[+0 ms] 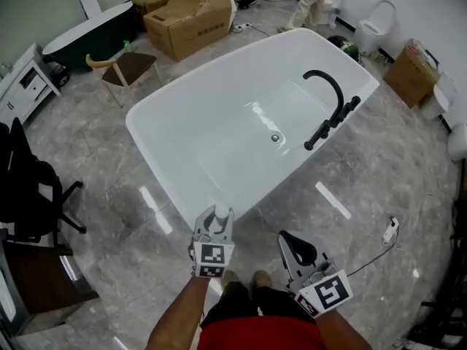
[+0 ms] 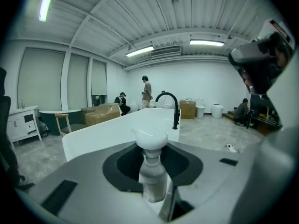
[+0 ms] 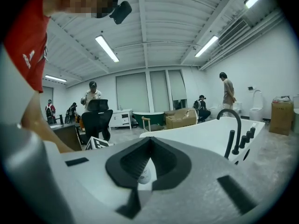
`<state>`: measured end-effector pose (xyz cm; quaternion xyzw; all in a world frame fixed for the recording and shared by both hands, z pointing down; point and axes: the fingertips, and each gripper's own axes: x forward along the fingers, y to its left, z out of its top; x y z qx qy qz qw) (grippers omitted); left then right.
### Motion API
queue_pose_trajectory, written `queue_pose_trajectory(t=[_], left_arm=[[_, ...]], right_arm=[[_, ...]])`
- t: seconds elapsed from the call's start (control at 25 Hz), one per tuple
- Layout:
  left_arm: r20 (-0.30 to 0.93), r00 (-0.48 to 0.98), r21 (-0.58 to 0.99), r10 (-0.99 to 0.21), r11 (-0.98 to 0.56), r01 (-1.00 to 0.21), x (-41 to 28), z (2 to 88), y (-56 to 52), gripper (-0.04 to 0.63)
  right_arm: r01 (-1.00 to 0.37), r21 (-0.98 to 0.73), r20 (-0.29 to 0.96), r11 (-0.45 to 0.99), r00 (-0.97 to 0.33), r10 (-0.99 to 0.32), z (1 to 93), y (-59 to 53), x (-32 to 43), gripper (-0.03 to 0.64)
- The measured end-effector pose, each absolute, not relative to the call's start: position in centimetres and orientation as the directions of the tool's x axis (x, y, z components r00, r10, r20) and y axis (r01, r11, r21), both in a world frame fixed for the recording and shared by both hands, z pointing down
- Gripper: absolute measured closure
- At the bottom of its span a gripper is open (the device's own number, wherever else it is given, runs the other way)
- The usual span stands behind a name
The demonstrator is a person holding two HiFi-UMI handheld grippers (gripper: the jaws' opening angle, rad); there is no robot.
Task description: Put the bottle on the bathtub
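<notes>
From where I stand, the left gripper [image 1: 214, 230] has its jaws clamped on the bottle [image 2: 152, 176], gripping the clear body just under the neck. The white cap stands clear above the pads. The bottle is upright in the air, just short of the near end of the bathtub [image 1: 164, 97]. The right gripper [image 1: 292, 243] hangs beside it with its jaws drawn together and nothing in them.

The bottle looks small and light, probably thin plastic that would give under a hard squeeze. Its smooth wall could slip or twist between the pads. The hold low on the neck seems sensible, since it keeps the base free to meet the rim first.

The rim is a glossy white lip, narrow and rounded along the sides. It looks broader at the far end, where the black faucet [image 1: 330, 104] stands. A light bottle set off-centre on the lip could slide into the basin or drop to the floor [image 1: 350, 173], so the flattest stretch is the safer choice.

There is plenty of open room above the tub and along its near side. The box [image 1: 191, 14] and the chair [image 1: 33, 192] are well apart from it.
</notes>
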<state>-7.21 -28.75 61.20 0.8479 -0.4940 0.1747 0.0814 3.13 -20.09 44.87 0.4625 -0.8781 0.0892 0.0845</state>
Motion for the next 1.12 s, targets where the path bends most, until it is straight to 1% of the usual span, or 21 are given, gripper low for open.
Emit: queue_pose_trajectory(t=[0.32, 0.72, 0.8, 0.88, 0.92, 0.96, 1.12], left_arm=[[0.445, 0.434, -0.041, -0.784, -0.501, -0.864, -8.2, 65.2, -28.7, 0.489], [0.419, 0.441, -0.016, -0.794, -0.492, -0.871, -7.8, 65.4, -28.1, 0.488], [0.426, 0.430, -0.007, -0.796, -0.478, -0.878, -8.1, 65.4, -28.1, 0.469], [0.430, 0.423, -0.001, -0.798, -0.468, -0.884, -8.1, 65.3, -28.0, 0.432], [0.430, 0.425, 0.008, -0.797, -0.467, -0.884, -8.0, 65.3, -27.9, 0.403], [0.430, 0.429, 0.014, -0.794, -0.469, -0.883, -7.9, 65.2, -27.7, 0.391], [0.398, 0.424, 0.010, -0.813, -0.458, -0.889, -8.2, 63.8, -27.0, 0.376]], right_arm=[[-0.838, -0.088, 0.257, 0.539, -0.542, -0.800, 46.1, -19.9, 3.0, 0.612], [-0.837, -0.099, 0.272, 0.538, -0.543, -0.794, 46.6, -19.4, 3.4, 0.612], [-0.832, -0.101, 0.272, 0.546, -0.551, -0.789, 46.5, -19.3, 3.2, 0.612], [-0.827, -0.101, 0.271, 0.553, -0.558, -0.785, 46.6, -19.2, 3.2, 0.612], [-0.825, -0.101, 0.270, 0.556, -0.560, -0.783, 46.6, -19.2, 3.3, 0.612], [-0.823, -0.102, 0.269, 0.558, -0.563, -0.781, 46.7, -19.3, 3.4, 0.612], [-0.812, -0.106, 0.262, 0.574, -0.579, -0.772, 46.6, -19.7, 3.2, 0.612]])
